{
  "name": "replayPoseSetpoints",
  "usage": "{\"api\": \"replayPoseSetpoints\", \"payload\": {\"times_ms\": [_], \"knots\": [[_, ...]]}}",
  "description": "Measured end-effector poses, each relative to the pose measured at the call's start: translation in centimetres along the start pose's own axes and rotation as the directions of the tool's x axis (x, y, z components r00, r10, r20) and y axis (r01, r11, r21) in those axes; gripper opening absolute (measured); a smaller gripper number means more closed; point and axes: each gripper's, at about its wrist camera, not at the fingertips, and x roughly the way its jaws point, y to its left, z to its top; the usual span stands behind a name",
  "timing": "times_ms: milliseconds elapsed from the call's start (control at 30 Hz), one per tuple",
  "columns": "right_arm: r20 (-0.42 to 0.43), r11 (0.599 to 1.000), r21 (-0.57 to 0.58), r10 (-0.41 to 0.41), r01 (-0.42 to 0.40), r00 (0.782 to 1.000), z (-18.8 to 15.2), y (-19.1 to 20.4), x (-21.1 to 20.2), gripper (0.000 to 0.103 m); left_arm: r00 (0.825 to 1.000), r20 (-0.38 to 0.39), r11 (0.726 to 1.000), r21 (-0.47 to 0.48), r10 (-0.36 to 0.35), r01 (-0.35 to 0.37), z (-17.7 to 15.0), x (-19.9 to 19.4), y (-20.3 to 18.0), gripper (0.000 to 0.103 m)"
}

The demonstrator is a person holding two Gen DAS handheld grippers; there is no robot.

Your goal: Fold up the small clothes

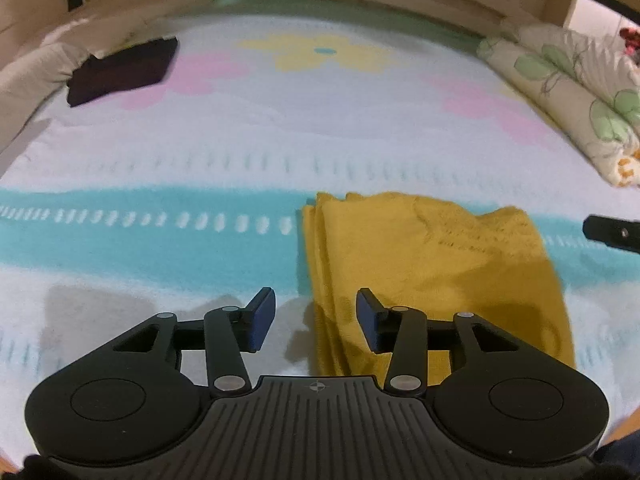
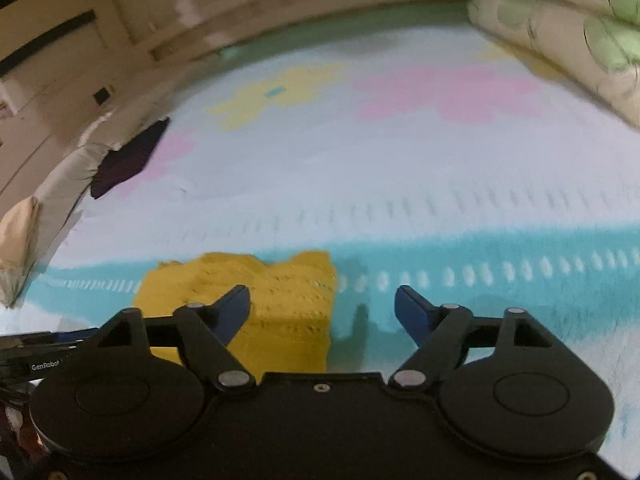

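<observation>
On the bed (image 1: 360, 128), yellow garment (image 1: 432, 272) lies folded; left hand-held gripper (image 1: 316, 318) and right hand-held gripper (image 2: 322, 312) both gape empty. Likely next: stack beside dark folded cloth (image 1: 120, 70).

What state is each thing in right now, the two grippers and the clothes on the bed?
Left gripper: open, empty, over the yellow garment's left edge.
Right gripper: open, empty, at the garment's right edge.
Yellow garment: folded in layers, flat on the bedspread.
Dark garment: folded, lying at the far left.
Quilt: folded, far right.
</observation>
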Motion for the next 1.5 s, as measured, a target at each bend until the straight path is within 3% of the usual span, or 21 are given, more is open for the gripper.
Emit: {"api": "replayPoseSetpoints", "payload": {"times_ms": [67, 267, 433, 633, 967, 1267, 1433, 1500], "knots": [[0.025, 1.000, -0.021, 0.014, -0.013, 1.000, -0.4, 0.8, -0.7, 0.103, 1.000, 0.029, 1.000, 0.002, 0.000, 0.000, -0.8, -1.0, -0.5, 0.043], [0.087, 0.997, -0.078, 0.031, -0.024, 0.996, -4.0, 2.7, -3.8, 0.103, 0.998, 0.055, 1.000, 0.025, 0.015, -0.017, -3.4, -2.7, -2.2, 0.043], [0.054, 0.997, -0.072, 0.015, -0.011, 0.998, -7.0, 3.1, -5.3, 0.103, 0.999, 0.041, 1.000, 0.011, 0.011, -0.011, -5.2, -3.7, -2.8, 0.043], [0.023, 0.999, -0.046, 0.007, -0.005, 1.000, -9.8, 3.2, -6.8, 0.103, 0.995, 0.044, 0.994, 0.045, 0.095, -0.097, -7.0, -5.0, -4.4, 0.043], [0.075, 0.999, -0.036, -0.007, 0.010, 0.997, -12.1, 4.0, -9.3, 0.103, 0.981, 0.129, 0.988, 0.036, 0.147, -0.153, -9.6, -7.8, -5.5, 0.043], [0.086, 0.999, -0.038, 0.012, -0.009, 0.996, -13.5, 4.9, -10.3, 0.103, 0.987, 0.101, 0.990, 0.045, 0.128, -0.133, -11.0, -8.6, -5.8, 0.043], [0.112, 0.997, -0.063, -0.043, 0.050, 0.993, -14.0, 6.3, -10.8, 0.102, 0.985, 0.101, 0.988, 0.047, 0.141, -0.146, -11.8, -8.9, -6.1, 0.043], [0.121, 0.992, -0.059, -0.102, 0.110, 0.987, -14.0, 6.7, -10.9, 0.102, 0.985, 0.097, 0.989, 0.040, 0.140, -0.145, -12.0, -8.9, -5.9, 0.043]]}}
